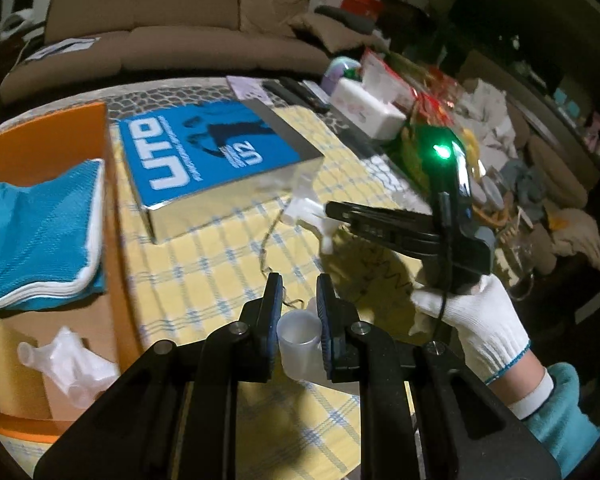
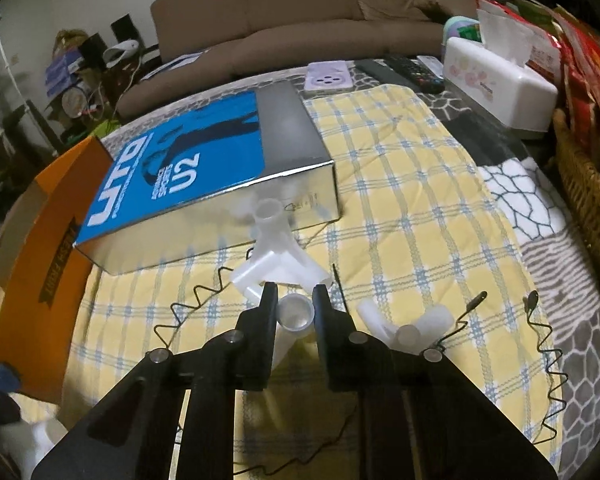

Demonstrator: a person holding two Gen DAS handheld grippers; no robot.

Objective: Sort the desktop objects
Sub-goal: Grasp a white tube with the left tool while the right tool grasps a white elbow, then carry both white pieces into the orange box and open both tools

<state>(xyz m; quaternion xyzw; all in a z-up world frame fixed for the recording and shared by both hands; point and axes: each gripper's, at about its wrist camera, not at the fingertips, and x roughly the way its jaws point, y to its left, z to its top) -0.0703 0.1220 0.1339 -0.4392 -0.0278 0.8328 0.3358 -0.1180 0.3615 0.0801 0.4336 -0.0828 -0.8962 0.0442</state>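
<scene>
My left gripper (image 1: 299, 294) is shut on a translucent white plastic pipe connector (image 1: 300, 340), held above the yellow checked cloth (image 1: 228, 264). My right gripper (image 2: 295, 300) is shut on another white plastic connector (image 2: 296, 312) whose arms (image 2: 276, 248) stick out ahead toward the blue UTO box (image 2: 188, 168). In the left wrist view the right gripper (image 1: 380, 224) shows to the right with its connector (image 1: 312, 216) at its tip. Another white connector (image 2: 412, 324) lies on the cloth at the right. An orange cardboard box (image 1: 48, 148) at the left holds a blue pouch (image 1: 40, 236) and a white connector (image 1: 72, 364).
Black coiled wires (image 2: 548, 344) lie on the cloth. A white tissue box (image 2: 500, 80), remotes (image 2: 412, 70) and a purple device (image 2: 328, 77) sit at the far edge. A wicker basket (image 2: 588, 192) stands at the right. A brown sofa (image 2: 292, 4) is behind.
</scene>
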